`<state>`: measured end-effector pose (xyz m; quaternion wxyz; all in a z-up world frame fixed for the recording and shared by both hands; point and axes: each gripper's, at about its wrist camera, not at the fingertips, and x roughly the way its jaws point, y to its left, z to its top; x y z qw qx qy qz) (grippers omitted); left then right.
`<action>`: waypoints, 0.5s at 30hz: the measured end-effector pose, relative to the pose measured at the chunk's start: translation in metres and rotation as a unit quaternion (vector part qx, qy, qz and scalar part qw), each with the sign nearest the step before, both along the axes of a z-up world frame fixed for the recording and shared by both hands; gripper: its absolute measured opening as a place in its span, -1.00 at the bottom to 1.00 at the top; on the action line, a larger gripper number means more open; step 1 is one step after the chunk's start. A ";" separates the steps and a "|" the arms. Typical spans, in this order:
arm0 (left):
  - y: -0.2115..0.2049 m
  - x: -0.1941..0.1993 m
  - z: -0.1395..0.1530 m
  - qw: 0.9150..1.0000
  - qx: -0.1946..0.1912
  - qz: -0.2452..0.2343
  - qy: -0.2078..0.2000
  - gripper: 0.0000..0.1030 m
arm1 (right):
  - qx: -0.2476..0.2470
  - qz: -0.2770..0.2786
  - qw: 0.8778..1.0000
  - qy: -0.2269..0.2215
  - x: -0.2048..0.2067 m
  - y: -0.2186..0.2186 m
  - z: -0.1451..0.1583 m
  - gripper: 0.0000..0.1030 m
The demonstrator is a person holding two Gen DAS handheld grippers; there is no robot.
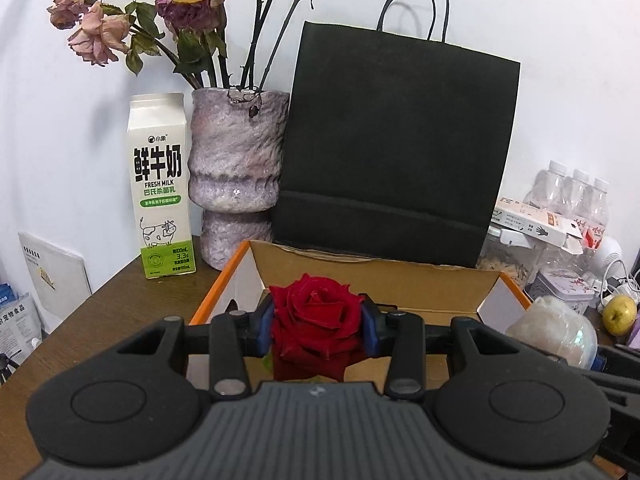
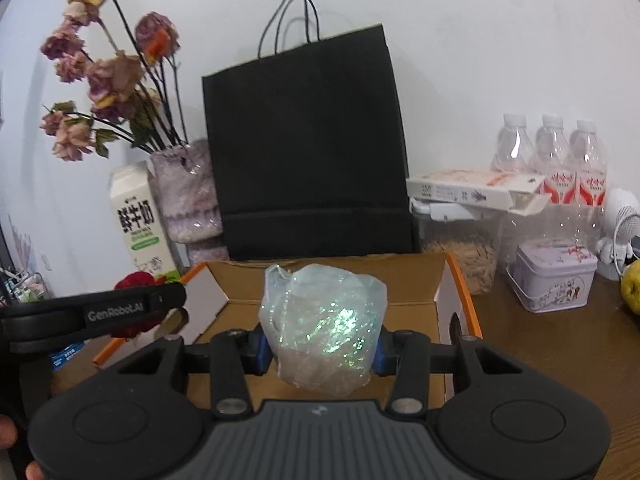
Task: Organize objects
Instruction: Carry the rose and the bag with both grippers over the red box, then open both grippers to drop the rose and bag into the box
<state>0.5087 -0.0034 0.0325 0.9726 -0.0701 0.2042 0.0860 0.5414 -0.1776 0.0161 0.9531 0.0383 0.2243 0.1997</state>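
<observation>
My left gripper (image 1: 318,322) is shut on a red rose (image 1: 316,312), its blue pads pressed to both sides of the bloom. The rose hangs over the open cardboard box (image 1: 376,280) with orange edges. In the right wrist view my right gripper (image 2: 320,350) is shut on a crumpled iridescent cellophane bundle (image 2: 324,320), held over the same box (image 2: 400,272). The left gripper (image 2: 132,312) with the rose (image 2: 134,280) shows at that view's left. The bundle (image 1: 554,332) appears at the right in the left wrist view.
Behind the box stand a black paper bag (image 1: 396,144), a mottled purple vase (image 1: 236,176) of dried roses and a milk carton (image 1: 162,188). To the right are water bottles (image 2: 552,156), a small tin (image 2: 554,274), a jar (image 2: 464,252) and a yellow-green fruit (image 1: 619,314).
</observation>
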 end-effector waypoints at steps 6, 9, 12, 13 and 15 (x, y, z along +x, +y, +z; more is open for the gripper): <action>-0.004 0.003 -0.009 1.000 0.010 0.003 -0.010 -0.16 | -0.023 -0.012 1.000 0.005 0.009 0.003 -0.015 -0.14; -0.005 0.006 -0.014 1.000 0.018 0.003 -0.007 -0.15 | -0.039 -0.016 0.999 0.013 0.013 0.007 -0.021 -0.14; -0.008 0.008 -0.018 1.000 0.026 0.002 -0.003 -0.10 | -0.046 -0.020 0.999 0.017 0.015 0.007 -0.024 -0.13; -0.008 0.009 -0.020 1.000 0.029 0.002 -0.003 -0.05 | -0.047 -0.021 0.998 0.019 0.015 0.007 -0.025 -0.12; -0.009 0.009 -0.020 0.999 0.032 0.000 -0.004 0.13 | -0.052 -0.024 0.998 0.021 0.016 0.008 -0.026 -0.06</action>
